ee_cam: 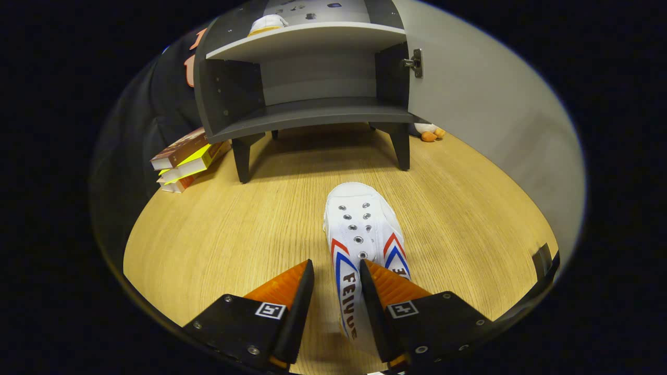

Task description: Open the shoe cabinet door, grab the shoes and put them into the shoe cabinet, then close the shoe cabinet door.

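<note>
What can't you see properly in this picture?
- White shoe: its heel end is hidden between and behind the tongs; whether both fingers press it, unclear.
- Second shoe on the cabinet's upper shelf: small, partly hidden by the shelf edge.
- Toy behind the open door: mostly hidden.

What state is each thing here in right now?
Cabinet door: swung open.
Lower shelf: bare.
Upper shelf: holds a white shoe.
Sneaker: on the floor, toe toward the cabinet.
Claw: fingers astride the sneaker's heel end; grip unclear.
Books: stacked flat.
</note>
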The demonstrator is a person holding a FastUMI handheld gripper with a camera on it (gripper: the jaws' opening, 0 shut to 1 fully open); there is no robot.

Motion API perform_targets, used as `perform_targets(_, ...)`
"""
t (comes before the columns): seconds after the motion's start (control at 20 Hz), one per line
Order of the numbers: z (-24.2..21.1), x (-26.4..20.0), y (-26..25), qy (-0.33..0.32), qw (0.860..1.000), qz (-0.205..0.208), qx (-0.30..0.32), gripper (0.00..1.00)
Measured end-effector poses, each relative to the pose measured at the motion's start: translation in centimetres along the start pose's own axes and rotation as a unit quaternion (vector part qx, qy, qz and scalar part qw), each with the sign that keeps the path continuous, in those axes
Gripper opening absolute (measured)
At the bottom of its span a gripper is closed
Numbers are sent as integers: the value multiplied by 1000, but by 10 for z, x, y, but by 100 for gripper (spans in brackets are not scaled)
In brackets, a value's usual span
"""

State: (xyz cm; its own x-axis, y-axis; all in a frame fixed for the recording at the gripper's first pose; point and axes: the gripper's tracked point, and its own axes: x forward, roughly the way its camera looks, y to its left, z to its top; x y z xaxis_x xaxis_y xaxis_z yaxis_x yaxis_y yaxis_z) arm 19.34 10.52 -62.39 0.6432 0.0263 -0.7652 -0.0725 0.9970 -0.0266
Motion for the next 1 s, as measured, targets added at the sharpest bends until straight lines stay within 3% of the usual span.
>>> perform_targets(0.1,-1,-1,-4,-4,1000,4,-4,40)
perform_targets(0.25,0,1,2,-5,999,13,32,1)
perform_targets(0.4,16,-5,3,-28,1000,-8,-11,0)
perform_targets(0.6,44,-29,20,-46,998,34,20,0)
perform_targets(1.0,111,-91,30,-98,994,30,-21,0)
